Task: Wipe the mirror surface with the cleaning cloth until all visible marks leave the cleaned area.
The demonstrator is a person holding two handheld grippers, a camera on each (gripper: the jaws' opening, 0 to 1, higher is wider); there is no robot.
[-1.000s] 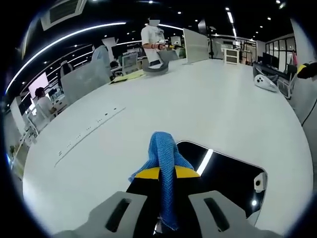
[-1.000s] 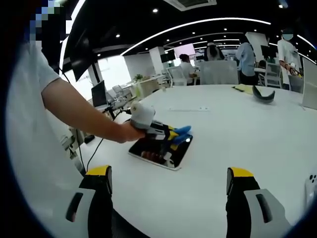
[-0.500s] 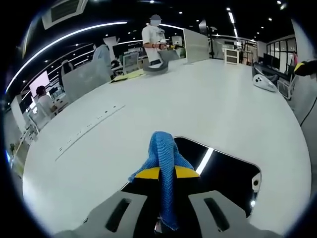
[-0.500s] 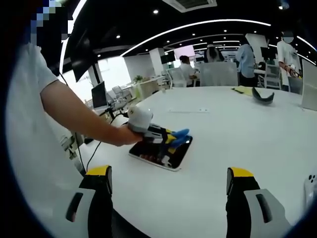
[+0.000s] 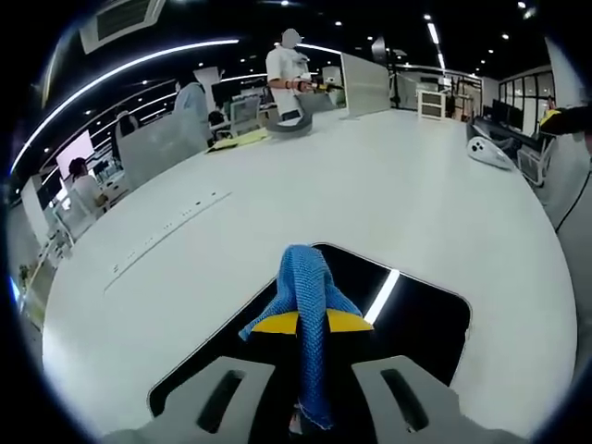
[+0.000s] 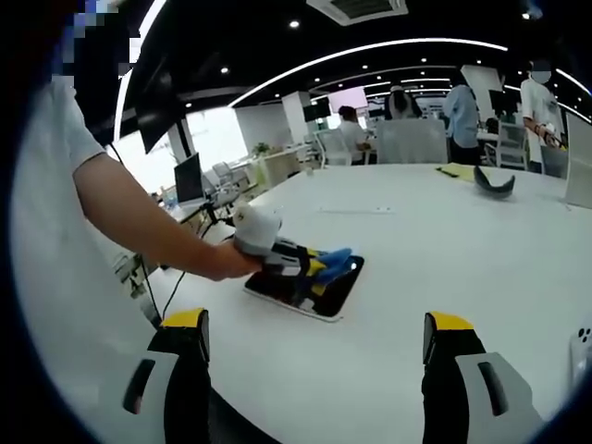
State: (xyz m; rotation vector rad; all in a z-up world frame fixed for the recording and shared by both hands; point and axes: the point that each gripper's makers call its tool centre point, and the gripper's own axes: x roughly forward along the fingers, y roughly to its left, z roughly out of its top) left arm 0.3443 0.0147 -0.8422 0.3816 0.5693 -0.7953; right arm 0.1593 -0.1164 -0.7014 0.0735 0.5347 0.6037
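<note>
My left gripper [image 5: 310, 326] is shut on a blue knitted cleaning cloth [image 5: 305, 296], which bulges out ahead of the yellow fingertips. Under it lies the dark rectangular mirror [image 5: 416, 310] with a white rim, flat on the white table [image 5: 388, 185]; a ceiling light streak reflects in it. In the right gripper view the mirror [image 6: 328, 296] lies left of centre, with the left gripper [image 6: 324, 265] and the cloth [image 6: 335, 260] held low over it by a person's bare arm [image 6: 139, 217]. My right gripper [image 6: 314, 347] stands open, well back from the mirror, nothing between its jaws.
A white device [image 5: 488, 153] lies on the table's far right; a dark curved object [image 6: 493, 182] and a yellow sheet [image 5: 236, 141] sit at the far side. People stand and sit beyond the table among desks and screens. The table edge runs near the person's body.
The left gripper with the cloth has drawn back across the mirror, so more dark glass shows ahead and beside the jaws. The right gripper has stayed put.
</note>
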